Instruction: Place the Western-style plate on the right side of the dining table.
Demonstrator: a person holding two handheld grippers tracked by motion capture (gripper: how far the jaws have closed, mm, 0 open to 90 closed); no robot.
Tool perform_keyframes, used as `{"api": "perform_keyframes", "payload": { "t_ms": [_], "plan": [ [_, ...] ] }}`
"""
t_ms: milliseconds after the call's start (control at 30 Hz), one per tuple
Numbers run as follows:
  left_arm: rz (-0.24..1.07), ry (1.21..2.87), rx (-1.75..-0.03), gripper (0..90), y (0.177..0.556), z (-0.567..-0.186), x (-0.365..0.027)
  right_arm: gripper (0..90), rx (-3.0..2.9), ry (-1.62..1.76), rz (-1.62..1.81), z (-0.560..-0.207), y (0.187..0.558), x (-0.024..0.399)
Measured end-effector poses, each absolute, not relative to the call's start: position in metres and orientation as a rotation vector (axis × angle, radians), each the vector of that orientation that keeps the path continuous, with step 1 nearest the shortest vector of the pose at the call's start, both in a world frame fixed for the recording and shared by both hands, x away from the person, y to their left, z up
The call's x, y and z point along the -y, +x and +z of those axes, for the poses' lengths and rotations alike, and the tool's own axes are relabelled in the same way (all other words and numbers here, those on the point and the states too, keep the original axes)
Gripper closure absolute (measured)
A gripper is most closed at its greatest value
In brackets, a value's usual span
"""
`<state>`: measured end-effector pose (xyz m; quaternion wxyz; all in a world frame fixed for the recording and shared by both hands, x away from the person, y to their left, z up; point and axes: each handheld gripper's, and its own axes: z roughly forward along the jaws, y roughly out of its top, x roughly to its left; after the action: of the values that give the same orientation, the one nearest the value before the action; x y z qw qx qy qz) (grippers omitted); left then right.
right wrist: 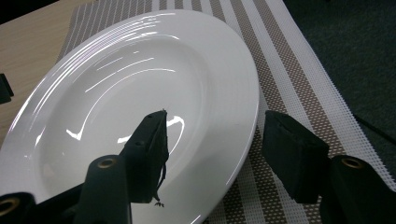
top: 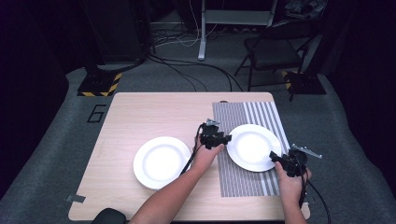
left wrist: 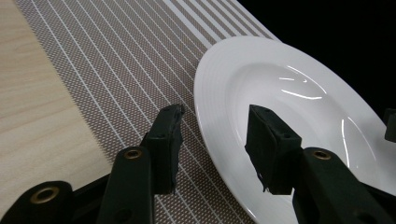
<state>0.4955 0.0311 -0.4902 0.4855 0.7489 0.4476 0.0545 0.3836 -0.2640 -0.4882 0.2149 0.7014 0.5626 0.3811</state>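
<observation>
Two white plates are sitting on the table [top: 121, 112], both empty. The right plate [top: 252, 147] is lying on the striped placemat [top: 243, 182]; the left plate [top: 161, 162] is lying on bare wood. The left gripper [left wrist: 215, 135] and right gripper [right wrist: 212, 140] are each straddling opposite rims of the right plate, jaws spread apart, nothing gripped.

Glossy smooth white plate [left wrist: 299, 93], woven matt striped placemat [left wrist: 116, 60], pale wood-grain table [left wrist: 28, 93]
</observation>
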Motion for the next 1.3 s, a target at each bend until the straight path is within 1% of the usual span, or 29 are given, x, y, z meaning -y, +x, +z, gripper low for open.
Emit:
{"api": "perform_keyframes", "payload": {
  "t_ms": [267,600,767,900,1300],
  "plan": [
    [0.15,1.827,-1.071,54.3,0.49,-0.481,-0.041,39.9,-1.584,1.891,1.12,-0.477,0.371,0.256],
    [0.142,1.833,-1.059,53.7,0.486,-0.472,-0.05,39.8,-1.589,1.895,1.161,-0.474,0.366,0.256],
    [0.142,1.83,-1.051,53.7,0.484,-0.469,-0.054,39.8,-1.594,1.869,1.191,-0.467,0.363,0.254],
    [0.161,1.833,-1.031,53.6,0.481,-0.465,-0.058,39.8,-1.605,1.858,1.199,-0.465,0.363,0.253],
    [0.172,1.847,-1.026,53.1,0.474,-0.451,-0.08,39.8,-1.65,1.812,1.237,-0.454,0.36,0.24]
  ]
}}
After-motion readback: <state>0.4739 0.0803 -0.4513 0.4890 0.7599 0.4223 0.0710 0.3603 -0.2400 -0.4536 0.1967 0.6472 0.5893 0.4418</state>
